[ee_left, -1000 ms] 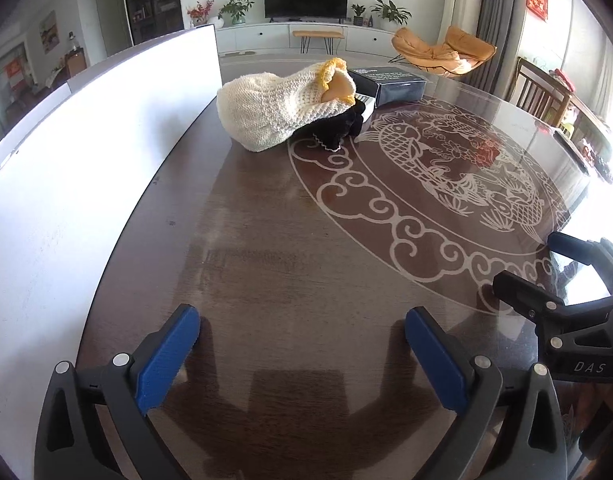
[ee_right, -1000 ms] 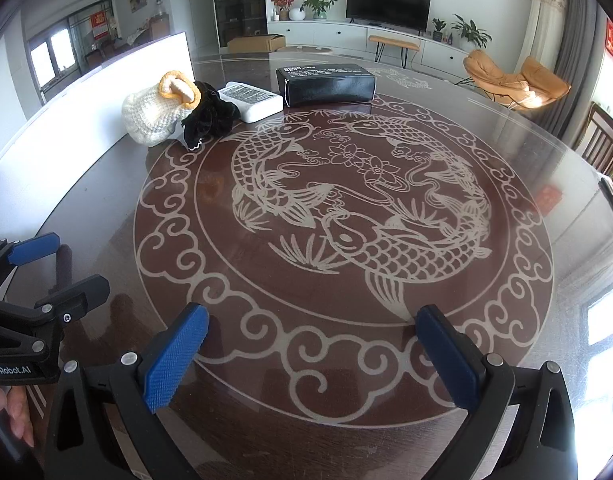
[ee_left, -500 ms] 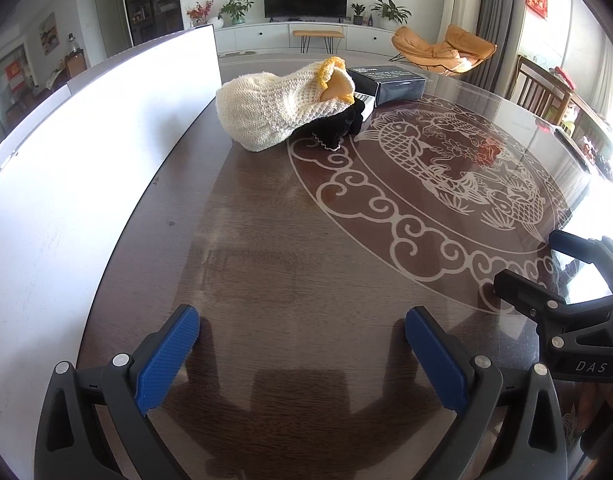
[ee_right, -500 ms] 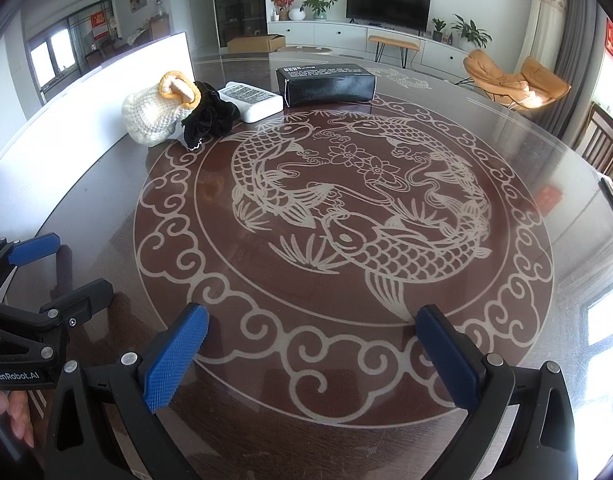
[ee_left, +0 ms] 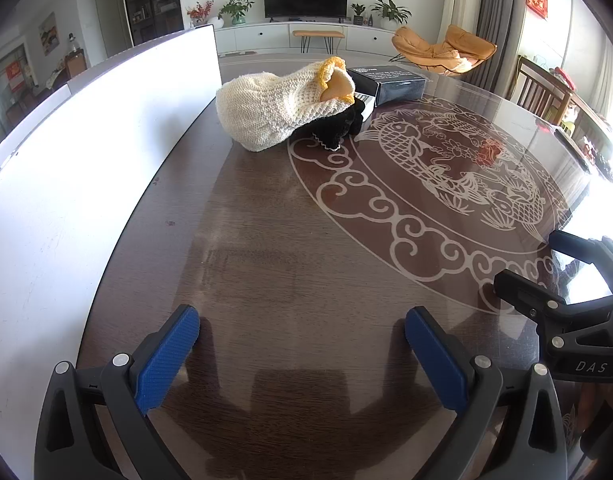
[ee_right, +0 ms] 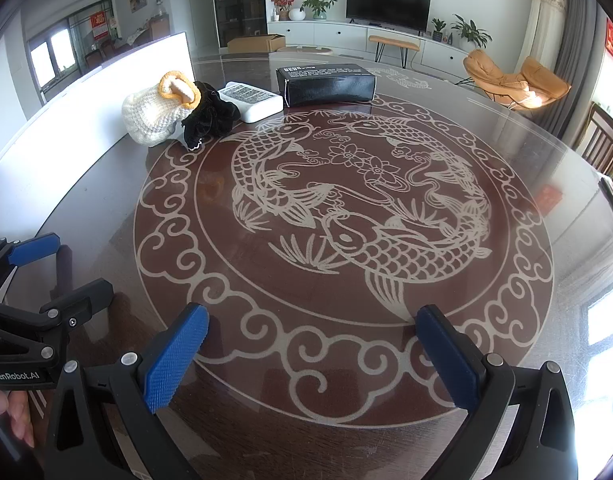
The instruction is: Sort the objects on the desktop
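Observation:
A cream knitted pouch with a yellow rim [ee_left: 278, 108] [ee_right: 156, 114] lies at the far left of the round table. It rests on a black frilly cloth [ee_left: 338, 126] [ee_right: 210, 118]. Beside them lie a white flat box [ee_right: 252, 100] and a black box [ee_left: 390, 82] [ee_right: 326, 84]. My left gripper [ee_left: 302, 344] is open and empty, low over the near table edge, far from the objects. My right gripper [ee_right: 312, 348] is open and empty over the table's near rim. Each gripper shows at the edge of the other's view.
The dark table [ee_right: 346, 200] has a glass top with a fish and cloud pattern. A white upright board [ee_left: 86, 160] [ee_right: 86, 108] runs along the left edge. Wooden chairs [ee_left: 546, 92] stand at the far right.
Both grippers have stayed nearly still. The left one has drifted very slightly, so the objects sit a touch differently in its view. Nothing was taken hold of.

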`<act>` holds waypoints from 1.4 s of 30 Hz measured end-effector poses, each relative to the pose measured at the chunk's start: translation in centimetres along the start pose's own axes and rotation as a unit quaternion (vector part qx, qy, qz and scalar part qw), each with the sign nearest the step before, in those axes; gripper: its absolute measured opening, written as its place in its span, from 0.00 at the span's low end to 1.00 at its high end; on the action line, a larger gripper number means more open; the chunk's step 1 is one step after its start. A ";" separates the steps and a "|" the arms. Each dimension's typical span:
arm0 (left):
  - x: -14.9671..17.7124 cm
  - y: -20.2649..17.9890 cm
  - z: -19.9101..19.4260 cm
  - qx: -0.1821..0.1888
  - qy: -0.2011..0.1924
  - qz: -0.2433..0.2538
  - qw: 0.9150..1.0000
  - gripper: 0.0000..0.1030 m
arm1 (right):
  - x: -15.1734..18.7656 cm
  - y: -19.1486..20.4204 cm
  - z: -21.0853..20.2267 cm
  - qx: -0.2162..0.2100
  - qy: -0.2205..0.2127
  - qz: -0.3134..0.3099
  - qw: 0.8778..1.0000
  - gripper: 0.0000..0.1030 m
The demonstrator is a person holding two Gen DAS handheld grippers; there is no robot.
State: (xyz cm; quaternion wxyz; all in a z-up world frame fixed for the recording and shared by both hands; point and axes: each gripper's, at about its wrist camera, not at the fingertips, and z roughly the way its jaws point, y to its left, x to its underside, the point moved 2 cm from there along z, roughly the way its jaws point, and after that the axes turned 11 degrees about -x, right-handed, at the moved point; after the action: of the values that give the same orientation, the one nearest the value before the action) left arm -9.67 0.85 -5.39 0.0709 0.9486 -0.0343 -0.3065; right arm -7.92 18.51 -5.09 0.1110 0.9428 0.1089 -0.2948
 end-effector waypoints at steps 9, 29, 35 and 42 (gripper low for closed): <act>0.0 0.0 0.0 0.000 0.000 0.000 1.000 1.00 | 0.0 0.0 0.0 0.000 0.000 0.000 1.000 1.00; 0.0 0.0 -0.1 0.000 0.000 0.000 1.000 1.00 | 0.0 0.0 0.0 0.000 0.000 0.000 1.000 1.00; 0.0 0.0 -0.1 -0.001 0.000 0.000 1.000 1.00 | 0.0 0.0 0.0 0.000 0.000 0.000 1.000 1.00; 0.0 0.0 -0.1 -0.001 0.000 0.000 1.000 1.00 | 0.0 0.0 0.0 0.000 0.000 0.000 1.000 1.00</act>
State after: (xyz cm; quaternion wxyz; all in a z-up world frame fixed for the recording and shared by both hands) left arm -9.67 0.88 -5.31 0.0713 0.9486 -0.0338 -0.3065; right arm -7.88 18.51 -5.09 0.1114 0.9427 0.1091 -0.2948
